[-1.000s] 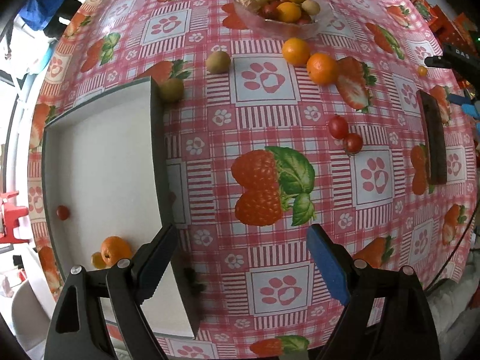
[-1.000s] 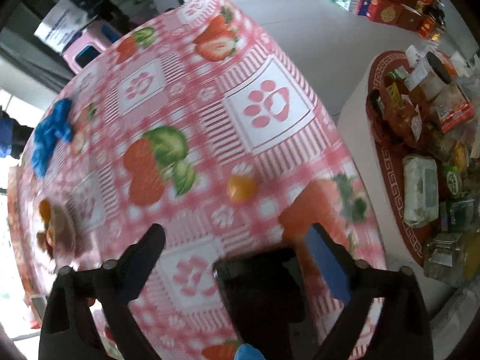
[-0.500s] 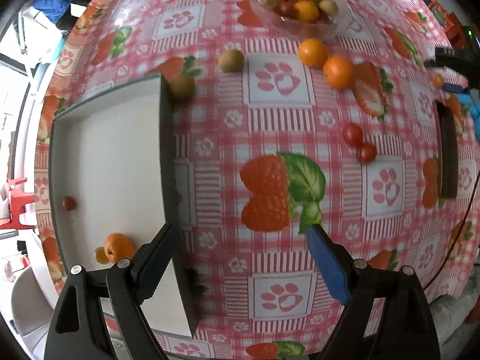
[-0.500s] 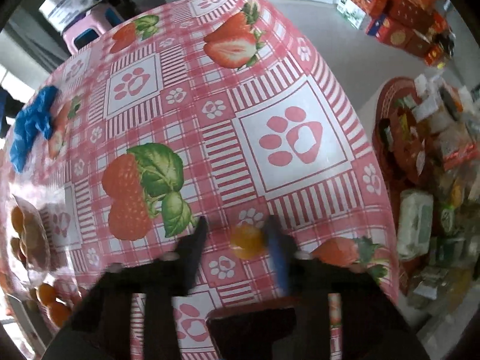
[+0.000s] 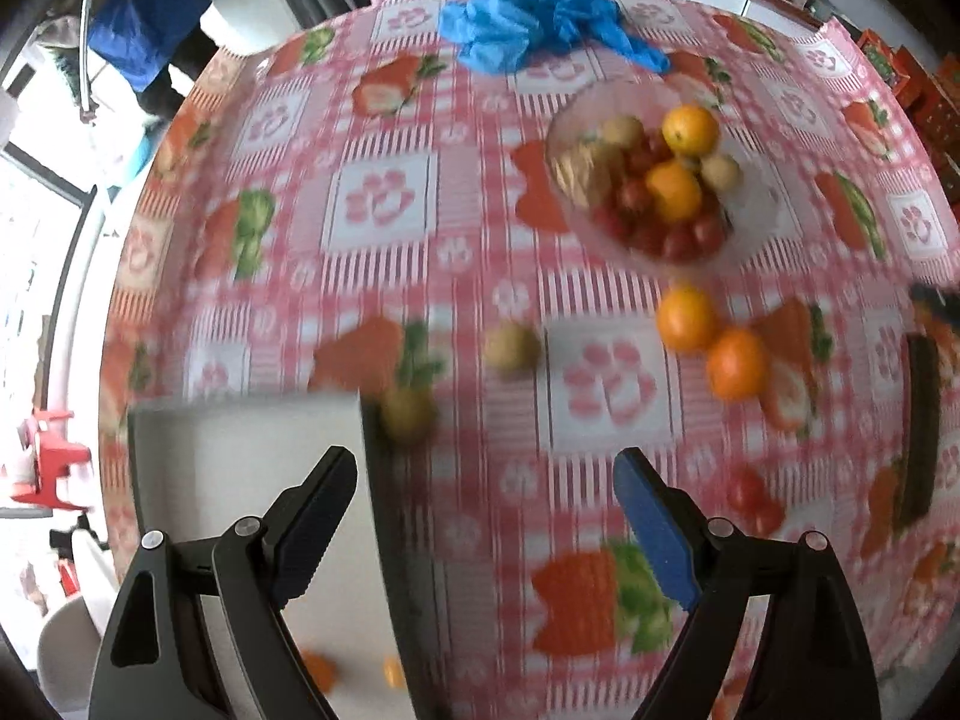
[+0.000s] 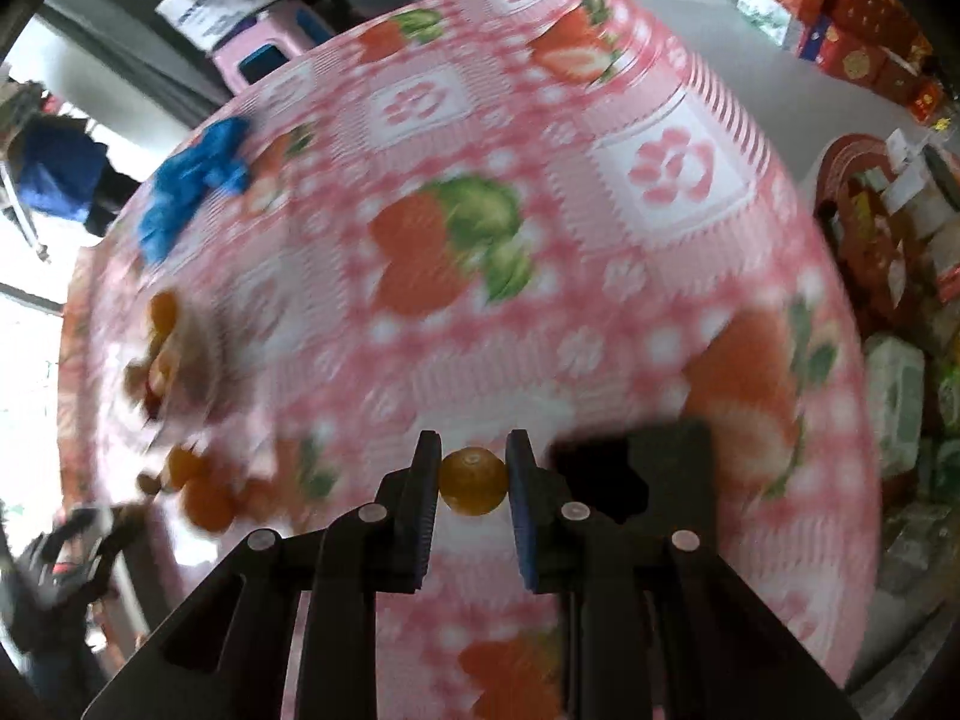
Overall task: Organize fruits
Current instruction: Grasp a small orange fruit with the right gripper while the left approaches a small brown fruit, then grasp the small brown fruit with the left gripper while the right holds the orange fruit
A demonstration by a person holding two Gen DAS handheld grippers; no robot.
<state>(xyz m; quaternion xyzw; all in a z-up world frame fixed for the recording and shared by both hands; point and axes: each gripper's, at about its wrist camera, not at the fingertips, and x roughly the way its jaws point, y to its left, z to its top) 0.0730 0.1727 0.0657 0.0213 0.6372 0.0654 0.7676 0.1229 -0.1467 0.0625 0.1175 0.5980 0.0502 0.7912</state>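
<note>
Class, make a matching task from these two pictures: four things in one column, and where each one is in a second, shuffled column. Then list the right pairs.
Things
1. small orange fruit
2. blue cloth
3. clear bowl
4. white tray

Places
A. far edge of the table
B. under the open left hand-held gripper
C. between the pads of the right hand-held gripper
D. middle of the table, full of fruit

Pairs: 1-C, 2-A, 3-D, 4-B
</note>
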